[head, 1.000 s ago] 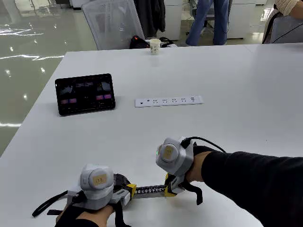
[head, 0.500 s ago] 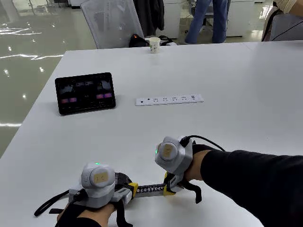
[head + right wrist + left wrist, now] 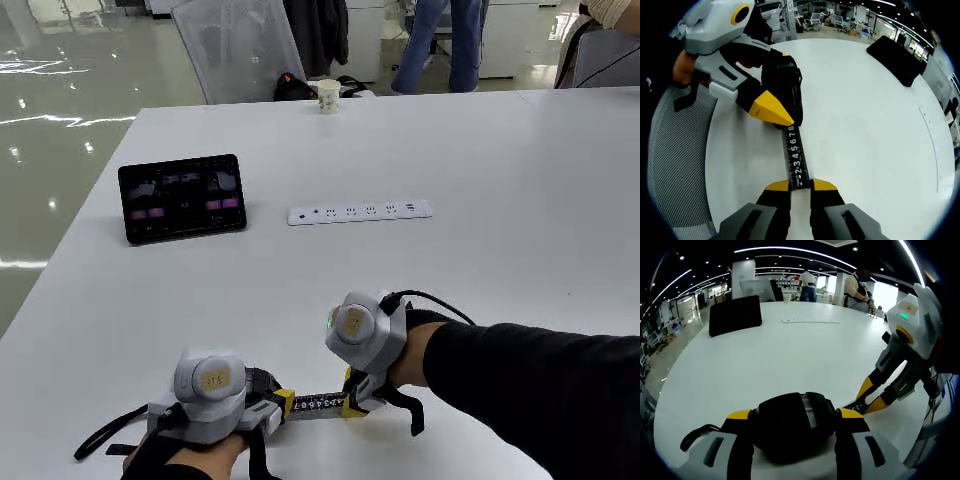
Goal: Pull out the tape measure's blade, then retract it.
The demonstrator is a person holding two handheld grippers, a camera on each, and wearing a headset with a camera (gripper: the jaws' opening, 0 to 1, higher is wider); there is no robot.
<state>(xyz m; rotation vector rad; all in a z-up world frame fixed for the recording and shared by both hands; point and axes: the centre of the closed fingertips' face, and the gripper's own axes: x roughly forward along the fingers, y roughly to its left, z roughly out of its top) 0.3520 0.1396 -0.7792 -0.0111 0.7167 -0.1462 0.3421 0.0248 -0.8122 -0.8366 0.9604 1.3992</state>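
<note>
**Short run of blade stretched between two grippers**

In the head view the tape measure sits at about 6 o'clock, low on the white desk near its front edge. The left gripper is clamped around the black case, one yellow-tipped jaw on each side. A short length of blade is out, with its printed numbers facing up. Its long axis lies along the desk from 9 o'clock to 3 o'clock in the head view, the case at the 9 o'clock end. The free end points to 3 o'clock, where the right gripper has its jaws pressed together on the tip. In the right gripper view the blade runs straight up to 12 o'clock and into the case. Further back on the desk, a dark tablet stands at 10 o'clock, a white power strip lies near 12 o'clock, and a paper cup sits beyond them at the far edge.
</note>
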